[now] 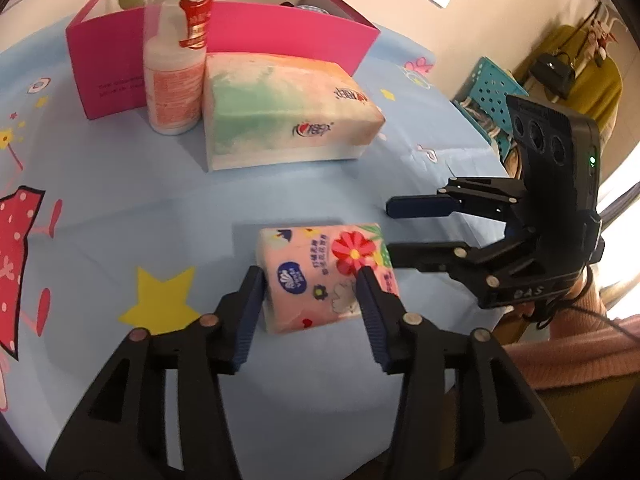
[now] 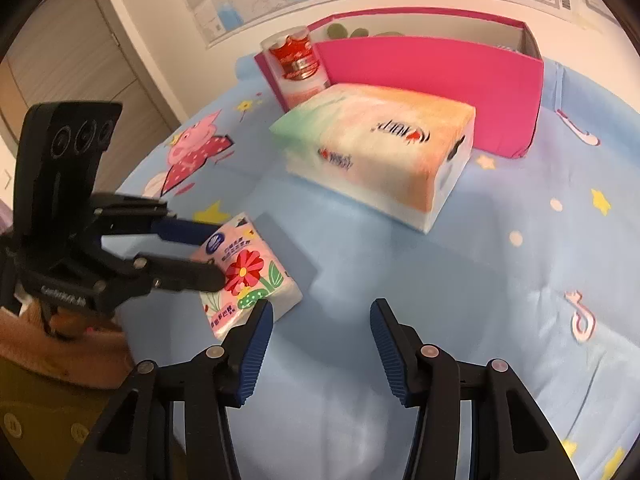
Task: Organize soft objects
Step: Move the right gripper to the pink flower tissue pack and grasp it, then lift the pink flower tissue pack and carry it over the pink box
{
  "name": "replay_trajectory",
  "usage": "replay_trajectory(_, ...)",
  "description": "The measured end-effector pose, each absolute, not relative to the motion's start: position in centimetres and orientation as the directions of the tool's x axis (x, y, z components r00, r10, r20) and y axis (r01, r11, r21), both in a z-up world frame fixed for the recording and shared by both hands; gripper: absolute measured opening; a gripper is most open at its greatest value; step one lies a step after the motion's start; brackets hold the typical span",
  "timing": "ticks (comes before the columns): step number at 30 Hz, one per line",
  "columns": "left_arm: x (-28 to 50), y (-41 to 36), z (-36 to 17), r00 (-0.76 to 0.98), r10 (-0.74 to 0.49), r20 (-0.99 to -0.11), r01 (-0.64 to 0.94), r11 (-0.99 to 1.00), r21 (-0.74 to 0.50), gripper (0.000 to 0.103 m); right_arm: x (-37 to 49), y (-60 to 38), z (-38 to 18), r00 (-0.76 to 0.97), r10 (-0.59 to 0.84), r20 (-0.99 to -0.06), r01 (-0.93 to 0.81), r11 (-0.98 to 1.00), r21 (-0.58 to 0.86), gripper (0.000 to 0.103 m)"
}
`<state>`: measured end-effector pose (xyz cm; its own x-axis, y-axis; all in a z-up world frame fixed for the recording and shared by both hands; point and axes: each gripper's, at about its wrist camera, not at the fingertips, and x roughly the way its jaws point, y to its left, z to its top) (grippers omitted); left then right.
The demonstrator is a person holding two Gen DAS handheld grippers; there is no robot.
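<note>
A small pink tissue pack with a red flower print lies on the blue cartoon tablecloth. My left gripper is open over it. One finger sits against the pack's left edge and the other fingertip lies over its top face by the flower. My right gripper stands open just to the pack's right with nothing between its fingers. A large pastel tissue pack lies further back, in front of an open pink box.
A white pump bottle with a red label stands against the pink box, left of the large pack. A blue perforated basket sits off the table's right edge. A person's pink sleeve is at the lower right.
</note>
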<state>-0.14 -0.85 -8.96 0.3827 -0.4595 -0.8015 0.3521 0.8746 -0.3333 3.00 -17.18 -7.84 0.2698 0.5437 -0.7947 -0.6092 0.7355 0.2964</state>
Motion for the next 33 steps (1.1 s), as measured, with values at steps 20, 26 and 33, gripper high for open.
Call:
replay_trajectory(20, -0.2, 0.1, -8.8, 0.41, -0.426, -0.806, 0.297, 0.898, -0.323, 0.034, 3.5, -16.6, -8.6, 0.206, 0.682, -0.702, -0.54, 0.677, 0.499, 0.048)
replay_trajectory(26, -0.3, 0.1, -8.8, 0.407, -0.43, -0.806, 0.298, 0.896, -0.328, 0.034, 3.5, -16.1, -8.9, 0.181, 0.69, -0.701, -0.537, 0.667, 0.517, 0.037)
replay_trajectory(33, -0.3, 0.1, -8.6, 0.409, -0.432, -0.804, 0.292, 0.896, -0.333, 0.034, 3.7, -15.7, -8.8, 0.2, 0.684, -0.702, -0.53, 0.678, 0.51, 0.033)
